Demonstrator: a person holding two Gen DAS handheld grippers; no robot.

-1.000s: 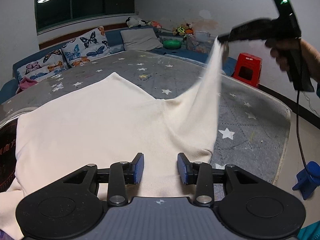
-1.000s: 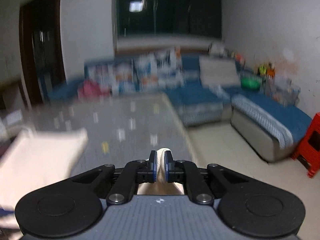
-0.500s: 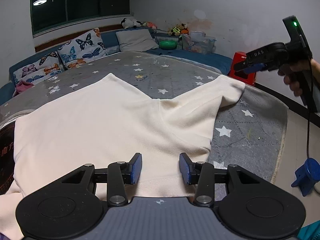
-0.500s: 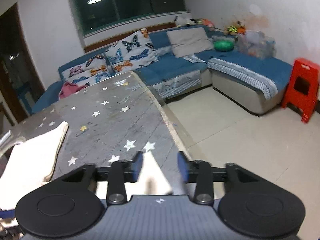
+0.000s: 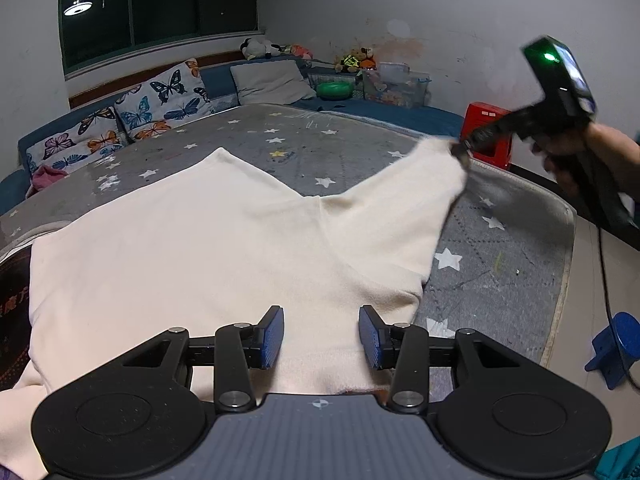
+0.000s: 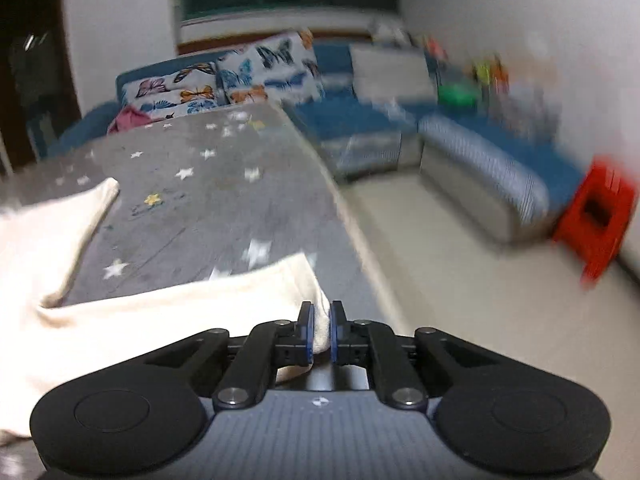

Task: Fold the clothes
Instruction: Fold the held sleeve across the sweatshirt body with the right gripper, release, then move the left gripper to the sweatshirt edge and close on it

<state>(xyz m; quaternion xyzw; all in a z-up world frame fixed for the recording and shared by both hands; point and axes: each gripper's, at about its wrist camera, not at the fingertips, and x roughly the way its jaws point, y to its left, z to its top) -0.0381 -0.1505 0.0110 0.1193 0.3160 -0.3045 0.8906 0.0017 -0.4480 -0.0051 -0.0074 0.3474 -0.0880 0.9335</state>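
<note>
Fingers (image 6: 306, 332) of the right gripper (image 6: 321, 330) pinch the cream garment's (image 5: 208, 248) sleeve end.

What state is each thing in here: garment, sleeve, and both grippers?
Cream garment: spread flat on the star-print mat.
Right sleeve: cuff pinched and raised off the mat.
Left gripper: open, over the hem, gripping nothing.
Right gripper: just closed, shut on the sleeve cuff.
</note>
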